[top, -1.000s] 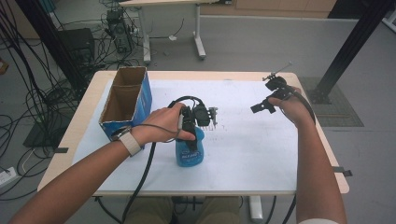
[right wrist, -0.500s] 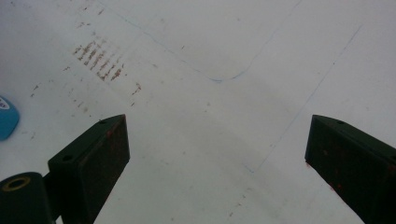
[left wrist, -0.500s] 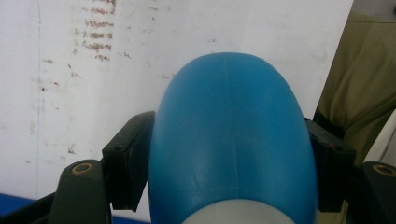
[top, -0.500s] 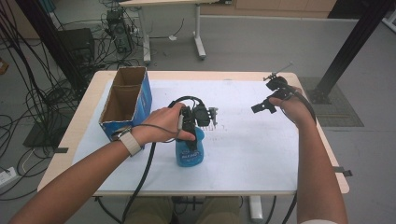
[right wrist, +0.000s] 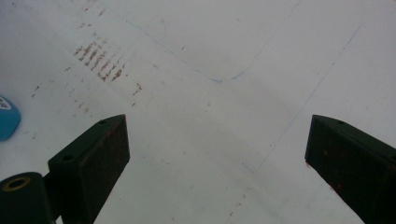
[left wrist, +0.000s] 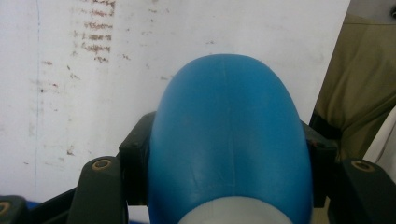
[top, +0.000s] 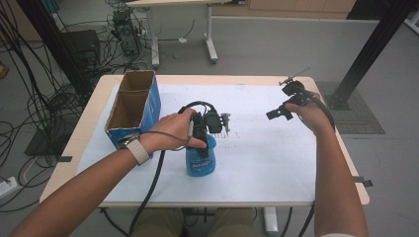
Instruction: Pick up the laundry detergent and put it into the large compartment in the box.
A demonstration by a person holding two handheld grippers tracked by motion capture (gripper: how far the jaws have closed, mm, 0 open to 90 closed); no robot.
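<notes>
A blue plastic bottle (top: 201, 162) with a printed label stands on the white sheet near the table's middle. My left gripper (top: 202, 144) comes down over its top; its jaws have just been closing, with the bottle between them. In the left gripper view the black pads (left wrist: 134, 158) press on both sides of the bottle's rounded blue body (left wrist: 229, 130). My right gripper (top: 280, 112) hovers over the right part of the sheet, open and empty (right wrist: 217, 154). A sliver of the bottle (right wrist: 7, 116) shows at the left edge of the right gripper view.
A blue cardboard box (top: 149, 106) with its top open stands at the table's left, close to the left forearm. A white paper sheet (top: 267, 153) with faint brown smudges covers most of the tabletop. Cables trail from both grippers toward the near edge.
</notes>
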